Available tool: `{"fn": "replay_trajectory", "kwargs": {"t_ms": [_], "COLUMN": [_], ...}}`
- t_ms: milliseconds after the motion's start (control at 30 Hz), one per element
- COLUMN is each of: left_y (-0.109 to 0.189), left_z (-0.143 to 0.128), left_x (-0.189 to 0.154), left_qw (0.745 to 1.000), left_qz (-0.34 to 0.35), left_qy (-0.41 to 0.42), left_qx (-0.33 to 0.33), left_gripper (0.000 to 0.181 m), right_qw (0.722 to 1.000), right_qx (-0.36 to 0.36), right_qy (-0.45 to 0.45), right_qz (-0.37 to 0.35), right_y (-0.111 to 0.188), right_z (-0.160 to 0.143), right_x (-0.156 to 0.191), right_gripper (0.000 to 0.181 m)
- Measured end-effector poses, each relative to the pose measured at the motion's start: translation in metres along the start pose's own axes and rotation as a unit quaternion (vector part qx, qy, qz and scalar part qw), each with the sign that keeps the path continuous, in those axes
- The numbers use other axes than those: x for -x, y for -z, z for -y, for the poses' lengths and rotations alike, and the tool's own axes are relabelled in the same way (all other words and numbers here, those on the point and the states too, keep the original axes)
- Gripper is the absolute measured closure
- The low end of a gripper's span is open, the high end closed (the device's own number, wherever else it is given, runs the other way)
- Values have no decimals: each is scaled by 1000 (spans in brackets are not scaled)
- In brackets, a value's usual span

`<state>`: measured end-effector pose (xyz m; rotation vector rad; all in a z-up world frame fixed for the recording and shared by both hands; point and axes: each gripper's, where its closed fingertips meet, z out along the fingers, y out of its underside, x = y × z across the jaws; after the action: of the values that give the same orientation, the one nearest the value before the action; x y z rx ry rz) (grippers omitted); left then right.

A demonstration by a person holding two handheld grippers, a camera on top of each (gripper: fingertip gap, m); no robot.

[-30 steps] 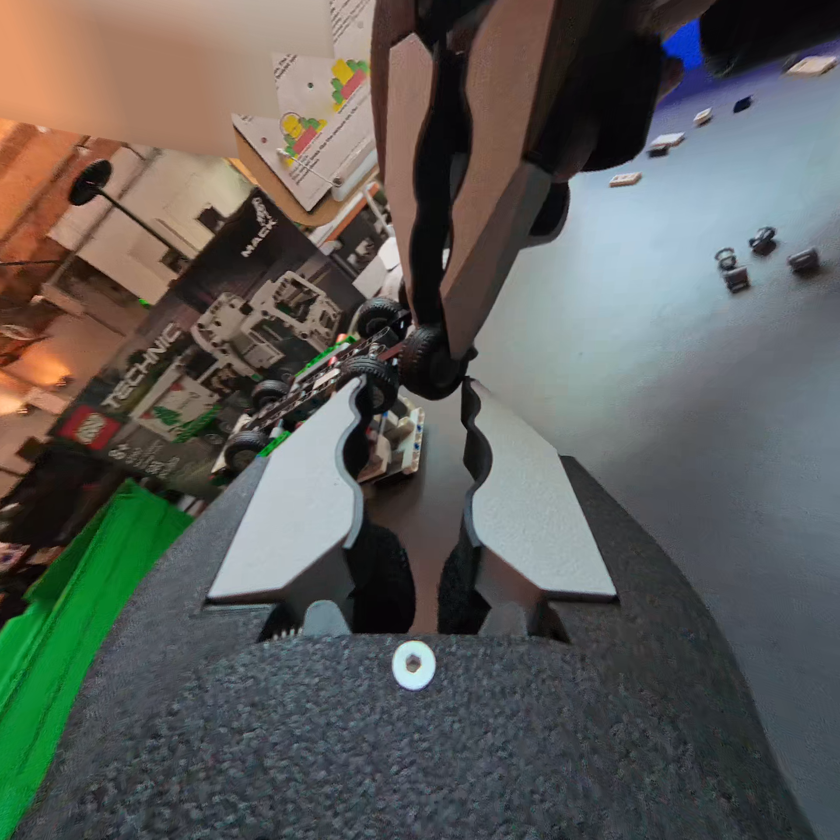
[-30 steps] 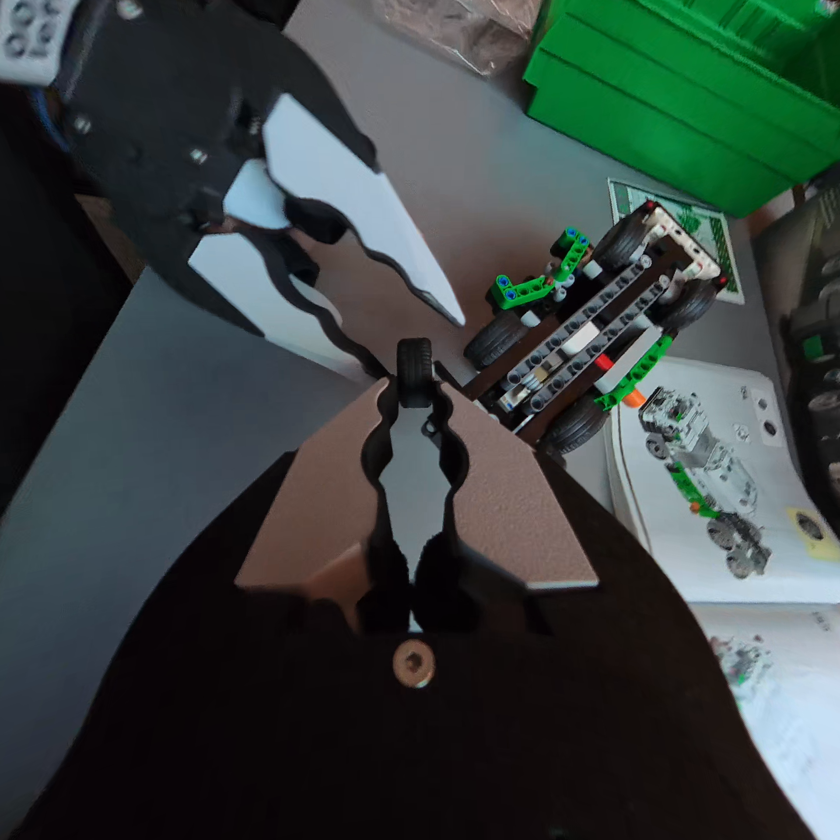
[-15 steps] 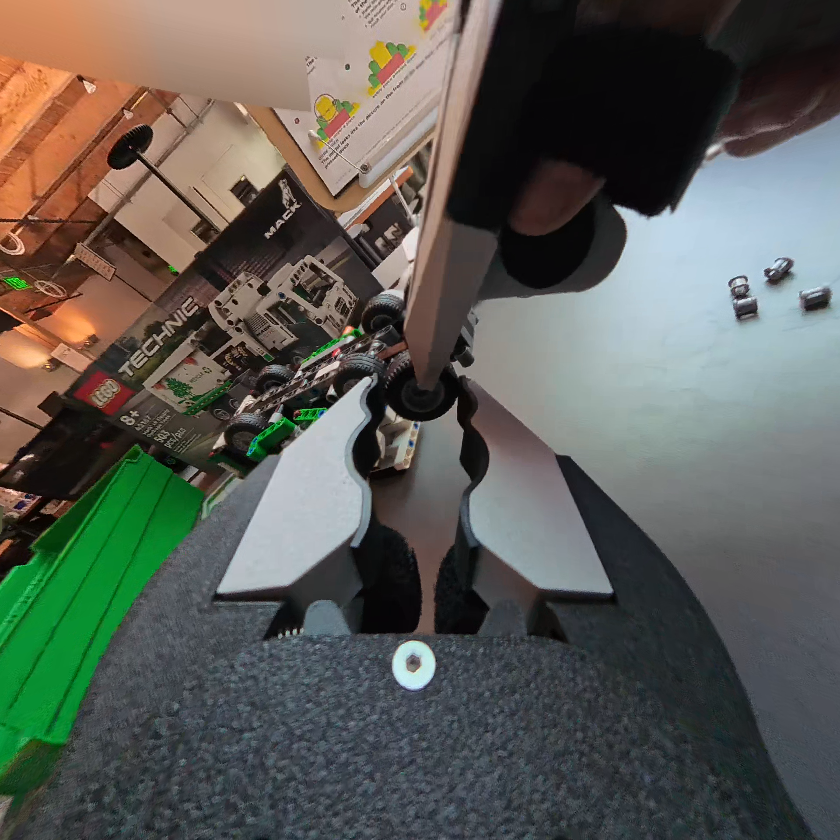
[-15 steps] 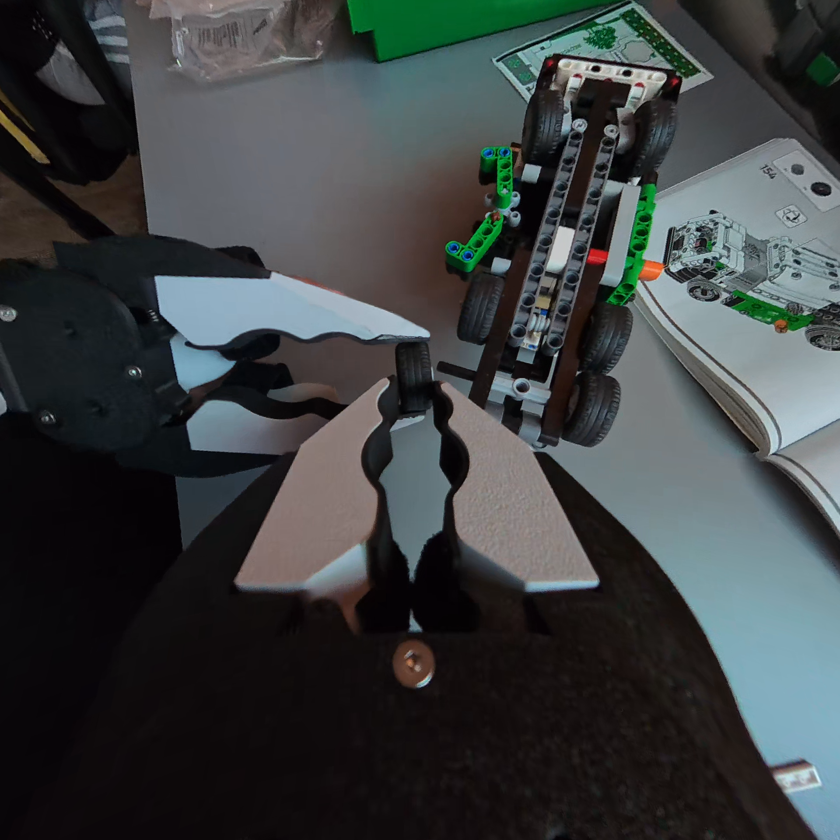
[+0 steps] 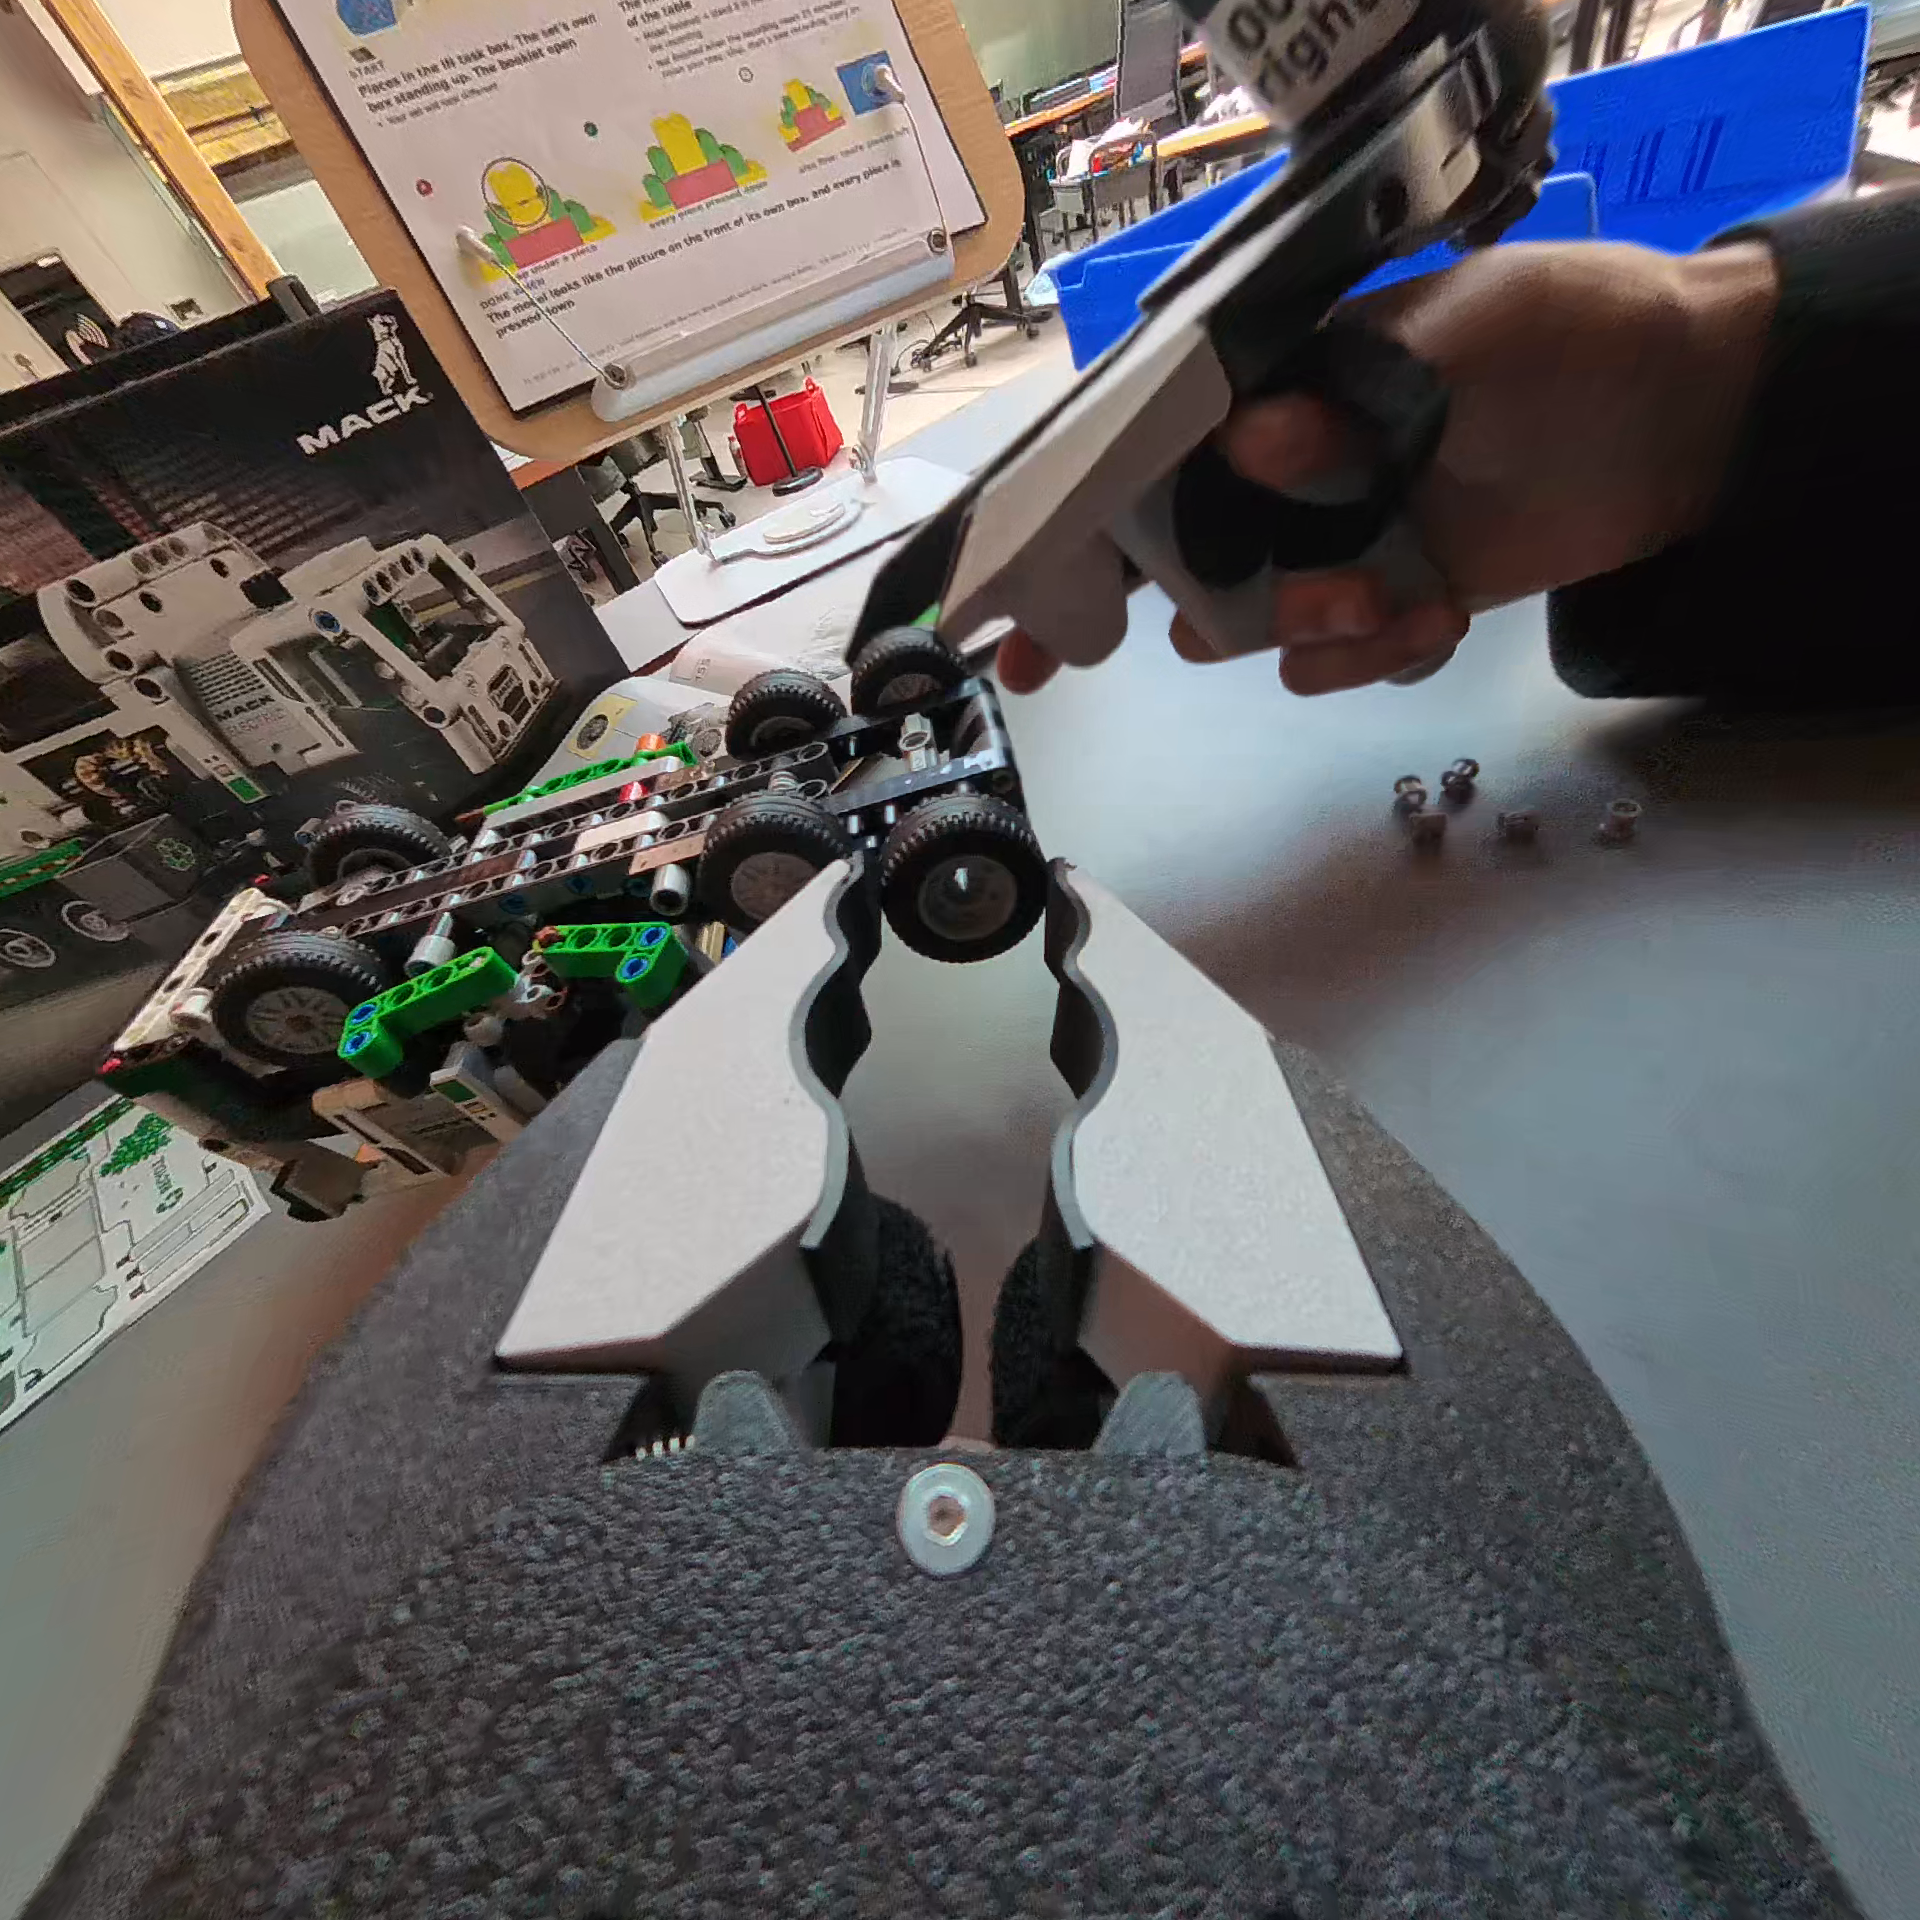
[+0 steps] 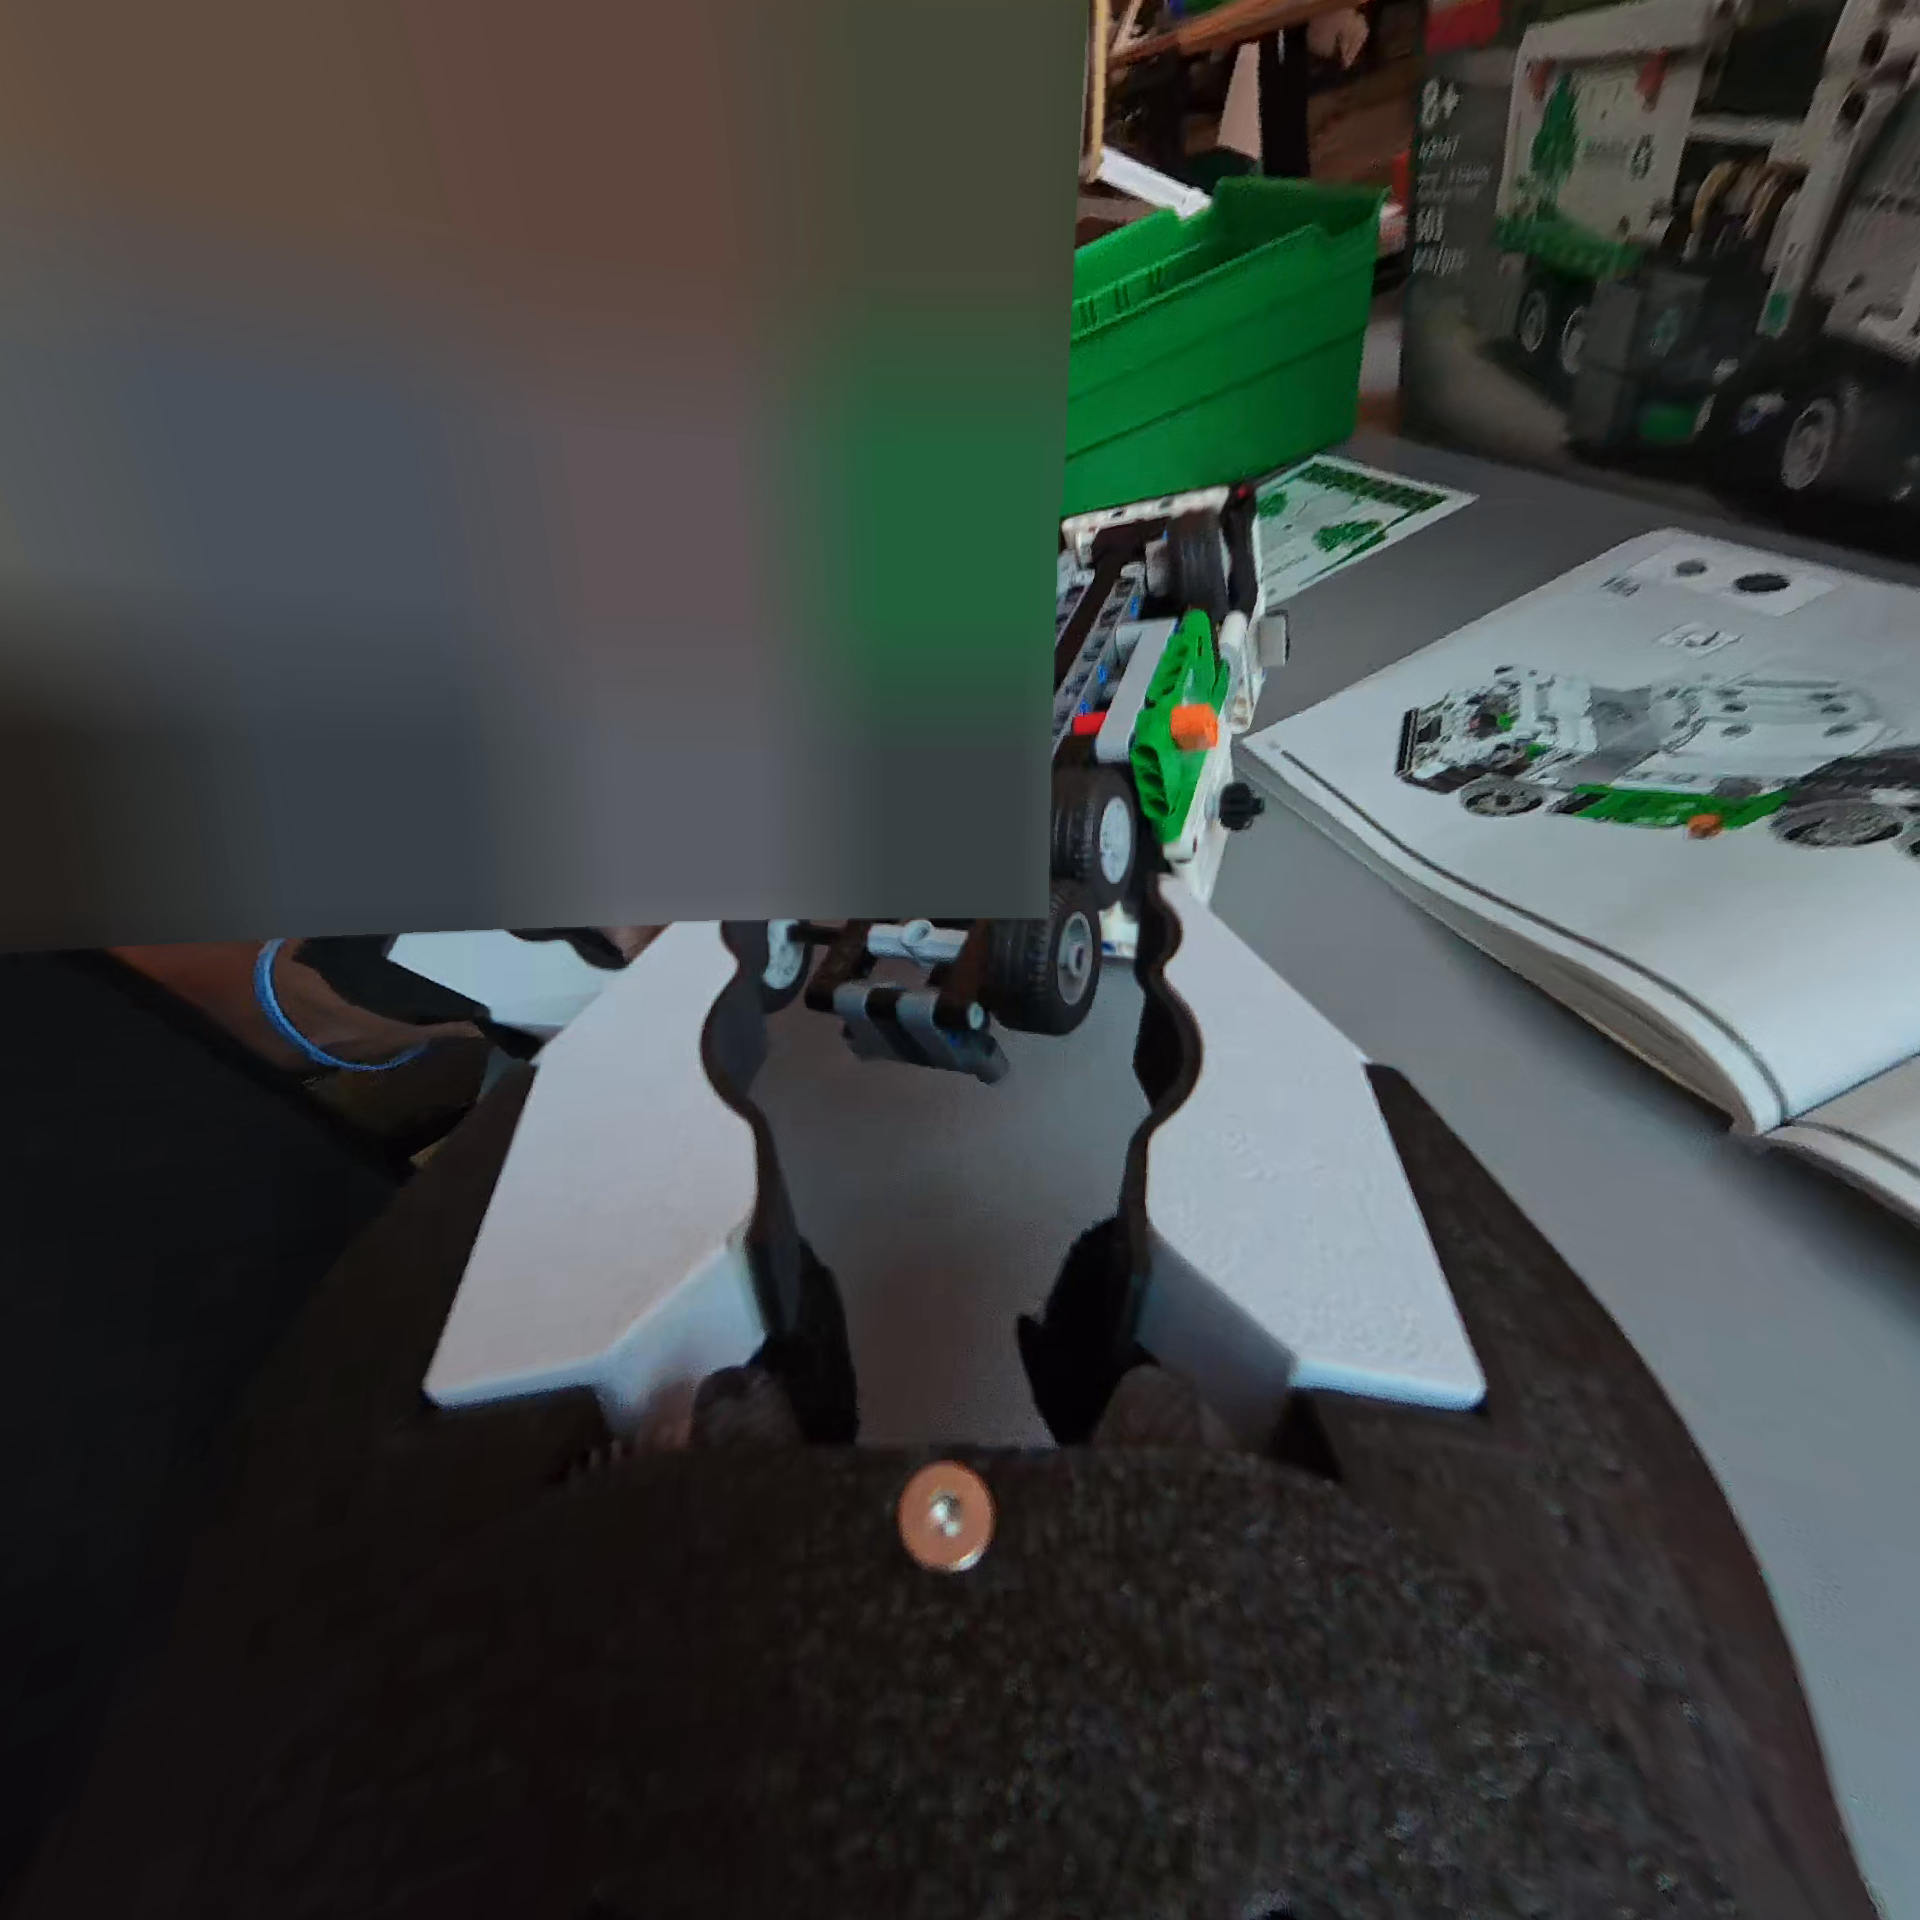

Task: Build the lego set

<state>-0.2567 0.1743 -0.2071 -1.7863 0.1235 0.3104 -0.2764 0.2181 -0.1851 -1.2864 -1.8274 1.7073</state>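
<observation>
**Wheel on the chassis, both grippers parted**

Half a second ago the right gripper (image 6: 951, 966) pinched a loose black wheel between its tips; now its fingers stand apart with nothing between them, and a wheel (image 5: 964, 878) sits at the near rear corner of the truck chassis (image 5: 582, 862). The chassis lies upside down on the grey table (image 5: 1558, 1091), wheels up, its rear end toward both grippers. The left gripper (image 5: 956, 883) is also spread wide, its tips on either side of that rear wheel; whether they touch it cannot be told. In the left wrist view the right gripper hangs over the far rear wheel (image 5: 904, 665). Beside the chassis lie an open instruction booklet (image 6: 1621, 790), a sticker sheet (image 5: 94, 1236) and the set's box (image 5: 239, 582); small grey parts (image 5: 1507, 810) lie well apart.
</observation>
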Motion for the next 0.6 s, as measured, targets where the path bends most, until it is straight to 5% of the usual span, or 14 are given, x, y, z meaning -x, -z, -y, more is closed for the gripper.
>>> {"fn": "replay_trajectory", "kwargs": {"t_ms": [200, 600], "left_y": [-1, 1], "left_z": [-3, 0], "left_x": [6, 6], "left_qw": [1000, 1000], "left_qz": [8, 24], "left_qy": [18, 2], "left_qx": [8, 0], "left_gripper": [151, 151], "right_qw": [999, 999], "right_qx": [36, 45], "right_qy": [5, -3], "right_qz": [5, -20], "right_y": [-5, -4], "right_z": [-18, -20], "right_x": [-13, -12], "right_gripper": [141, 142]}}
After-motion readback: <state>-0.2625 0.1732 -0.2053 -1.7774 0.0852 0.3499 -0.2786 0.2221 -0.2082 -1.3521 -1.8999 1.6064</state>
